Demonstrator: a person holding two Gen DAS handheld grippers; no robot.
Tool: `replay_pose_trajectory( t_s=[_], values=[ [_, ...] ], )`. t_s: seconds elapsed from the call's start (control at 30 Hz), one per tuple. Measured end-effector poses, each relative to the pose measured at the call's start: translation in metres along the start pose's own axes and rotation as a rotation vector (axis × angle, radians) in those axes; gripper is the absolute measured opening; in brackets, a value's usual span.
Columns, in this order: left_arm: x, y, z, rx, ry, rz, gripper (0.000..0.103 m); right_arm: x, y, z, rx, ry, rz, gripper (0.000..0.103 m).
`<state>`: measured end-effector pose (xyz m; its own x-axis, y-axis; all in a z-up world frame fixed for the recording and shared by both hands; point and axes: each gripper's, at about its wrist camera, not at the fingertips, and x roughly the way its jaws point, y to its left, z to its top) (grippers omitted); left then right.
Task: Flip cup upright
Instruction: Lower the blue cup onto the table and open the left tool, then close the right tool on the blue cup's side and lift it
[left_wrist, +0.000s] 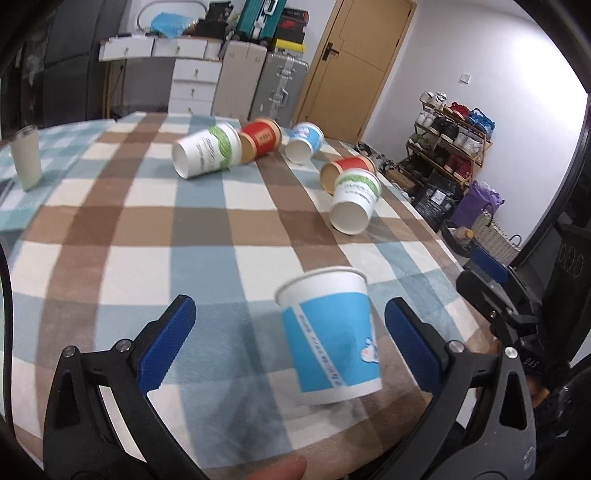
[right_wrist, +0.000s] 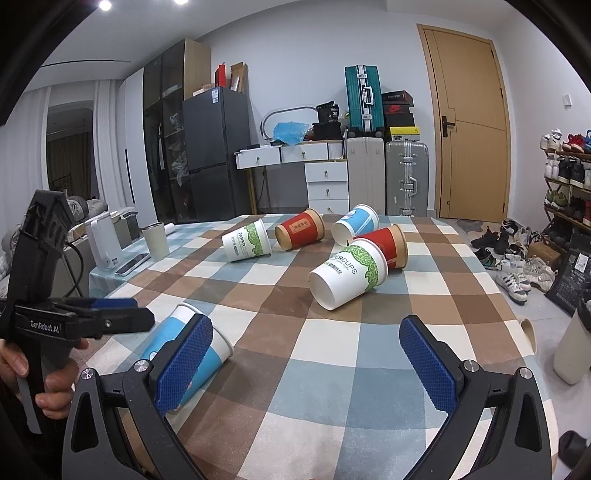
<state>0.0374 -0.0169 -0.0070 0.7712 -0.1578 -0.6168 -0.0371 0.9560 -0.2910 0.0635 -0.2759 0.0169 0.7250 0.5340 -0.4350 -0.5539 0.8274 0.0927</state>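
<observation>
The left black two-finger gripper with blue ribbed pads (left_wrist: 290, 343) is standing with its jaws spread wide, gripping nothing. The right black two-finger gripper with blue ribbed pads (right_wrist: 304, 363) is likewise spread wide. A bare hand (right_wrist: 35, 373) is gripping the left gripper's handle.

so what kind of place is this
Most likely a lived-in home, perhaps a spare room or dining area: a fridge, a loaded shoe rack and stacked suitcases by the door, beyond the cloth-covered table.
</observation>
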Motion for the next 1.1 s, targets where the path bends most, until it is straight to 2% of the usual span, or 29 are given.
replay_pose_trajectory(
  t_s=[0.13, 0.37, 0.67, 1.1],
  values=[
    [-0.01, 0.013, 0.004, 0.032, -0.053, 0.055, 0.102, 0.003, 0.002, 0.001, 0.014, 0.031, 0.004, 0.103],
    [-0.019, 0.03, 0.005, 0.079, -0.096, 0.113, 0.102, 0.014, 0.013, 0.002, 0.01, 0.114, -0.003, 0.103],
    [-0.022, 0.041, 0.001, 0.089, -0.101, 0.14, 0.102, 0.029, 0.019, 0.007, 0.06, 0.191, -0.007, 0.103],
    [-0.02, 0.057, -0.004, 0.055, -0.083, 0.164, 0.102, 0.074, 0.037, 0.003, 0.153, 0.401, 0.094, 0.103]
  ],
)
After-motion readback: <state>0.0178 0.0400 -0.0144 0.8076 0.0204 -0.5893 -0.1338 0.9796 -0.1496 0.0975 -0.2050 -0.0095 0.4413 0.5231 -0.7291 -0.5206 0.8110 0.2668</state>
